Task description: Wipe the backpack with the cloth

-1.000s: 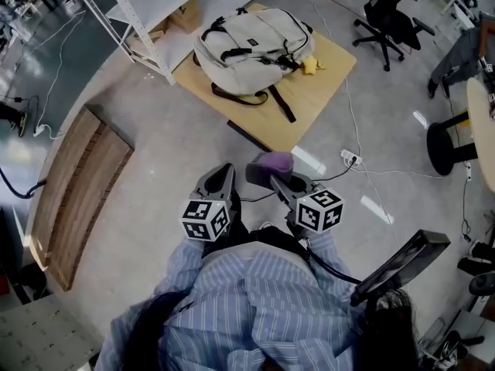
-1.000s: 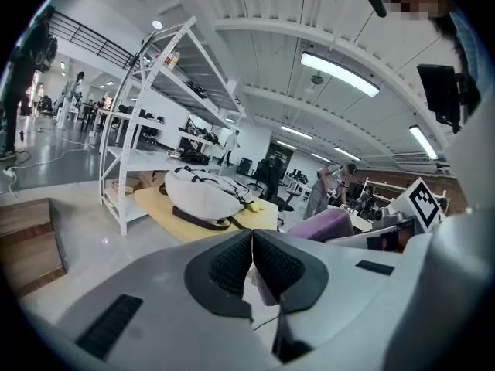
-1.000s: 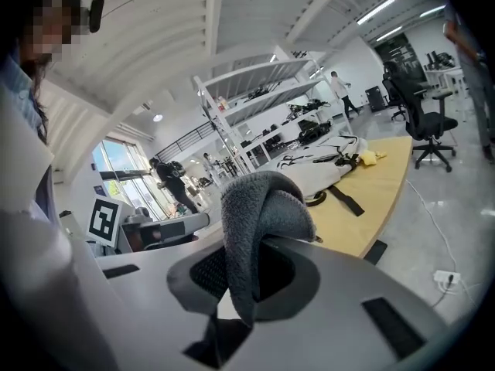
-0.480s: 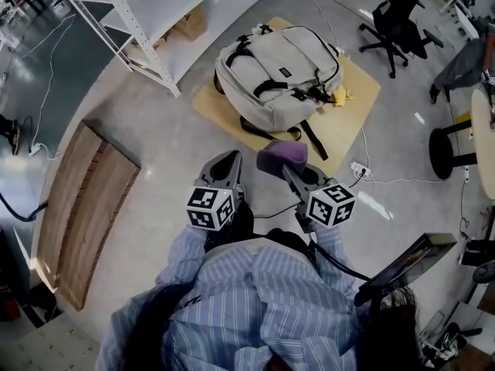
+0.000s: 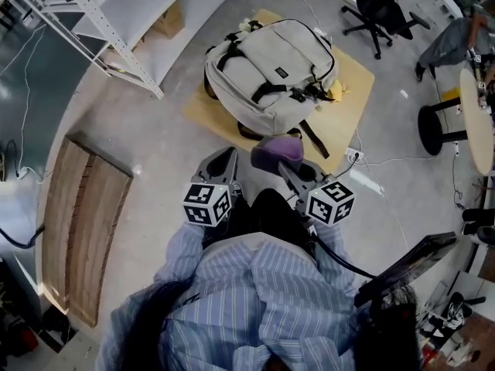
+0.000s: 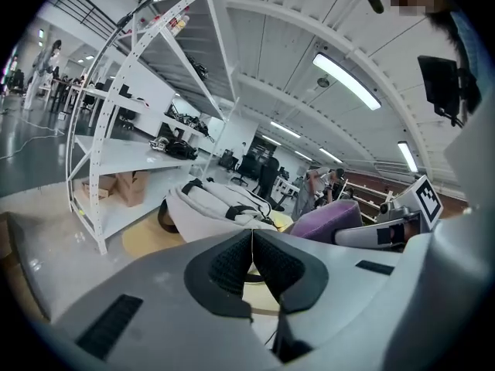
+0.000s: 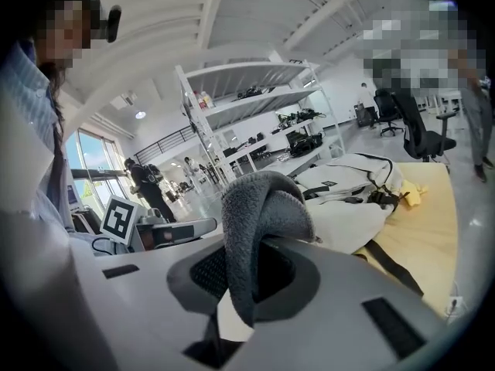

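I have the left gripper (image 5: 223,158) near my chest with its fingers (image 6: 232,267) pressed together and nothing between them; the right gripper (image 5: 285,167) sits just beside it on the right, its fingers pinching a soft purple cloth (image 5: 278,148), which bunches up in a folded loop above the tips; in the right gripper view the same cloth (image 7: 261,211) reads greyer and hangs down between the dark pads. The pale grey backpack with black straps (image 5: 267,72) lies flat on a low light-wood surface (image 5: 354,74) on the far side of both grippers; the cloth is short of it and not touching it; one black strap (image 5: 313,139) trails toward the near edge of the surface. A small yellow thing (image 5: 337,92) lies against the backpack's right side; I cannot tell what it is. A white metal shelving rack (image 5: 100,33) stands to the far left; a long wooden board (image 5: 81,226) lies on the floor at the left; a black office chair (image 5: 377,5) stands far right.
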{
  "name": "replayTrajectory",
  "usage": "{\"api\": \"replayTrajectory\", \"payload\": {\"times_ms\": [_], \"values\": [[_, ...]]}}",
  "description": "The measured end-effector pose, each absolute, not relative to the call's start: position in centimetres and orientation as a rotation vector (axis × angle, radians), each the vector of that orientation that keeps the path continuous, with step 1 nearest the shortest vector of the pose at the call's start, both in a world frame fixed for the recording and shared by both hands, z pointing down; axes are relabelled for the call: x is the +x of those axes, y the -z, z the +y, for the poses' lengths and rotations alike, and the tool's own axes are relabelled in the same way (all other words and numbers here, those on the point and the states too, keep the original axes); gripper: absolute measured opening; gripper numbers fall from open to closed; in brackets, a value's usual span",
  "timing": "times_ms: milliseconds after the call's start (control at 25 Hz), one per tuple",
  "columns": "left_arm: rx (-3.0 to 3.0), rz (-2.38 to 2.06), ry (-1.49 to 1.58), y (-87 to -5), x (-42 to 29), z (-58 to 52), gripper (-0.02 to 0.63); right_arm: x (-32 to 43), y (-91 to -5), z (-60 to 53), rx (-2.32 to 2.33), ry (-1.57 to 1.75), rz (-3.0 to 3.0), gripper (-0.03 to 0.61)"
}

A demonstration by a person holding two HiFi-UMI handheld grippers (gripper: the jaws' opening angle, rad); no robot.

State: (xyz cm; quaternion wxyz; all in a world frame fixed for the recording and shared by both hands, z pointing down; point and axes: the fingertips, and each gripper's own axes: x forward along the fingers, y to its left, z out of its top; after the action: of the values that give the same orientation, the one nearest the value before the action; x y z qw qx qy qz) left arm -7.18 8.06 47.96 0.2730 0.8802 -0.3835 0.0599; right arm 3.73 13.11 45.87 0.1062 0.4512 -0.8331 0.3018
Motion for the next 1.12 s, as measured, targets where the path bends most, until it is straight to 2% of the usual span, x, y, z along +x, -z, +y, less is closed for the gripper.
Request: {"api": "replayTrajectory", "payload": {"times_ms": [440,880,1120], "values": [[2.358,-1.045,-0.186,-48.4,-6.8,5.1,0.006,7.4,-46.8,8.5,1.320,-0.772,-2.364,0.041],[2.332,-1.103,-0.201,-48.0,-3.7,0.8,0.006,6.4,-48.0,4.2,0.771,-0.596,-2.460,0.041],[2.367,-1.099,-0.234,-47.5,-0.5,-1.6,0.006,10.3,-51.8,2.5,0.680,-0.503,-2.321,0.041]]}}
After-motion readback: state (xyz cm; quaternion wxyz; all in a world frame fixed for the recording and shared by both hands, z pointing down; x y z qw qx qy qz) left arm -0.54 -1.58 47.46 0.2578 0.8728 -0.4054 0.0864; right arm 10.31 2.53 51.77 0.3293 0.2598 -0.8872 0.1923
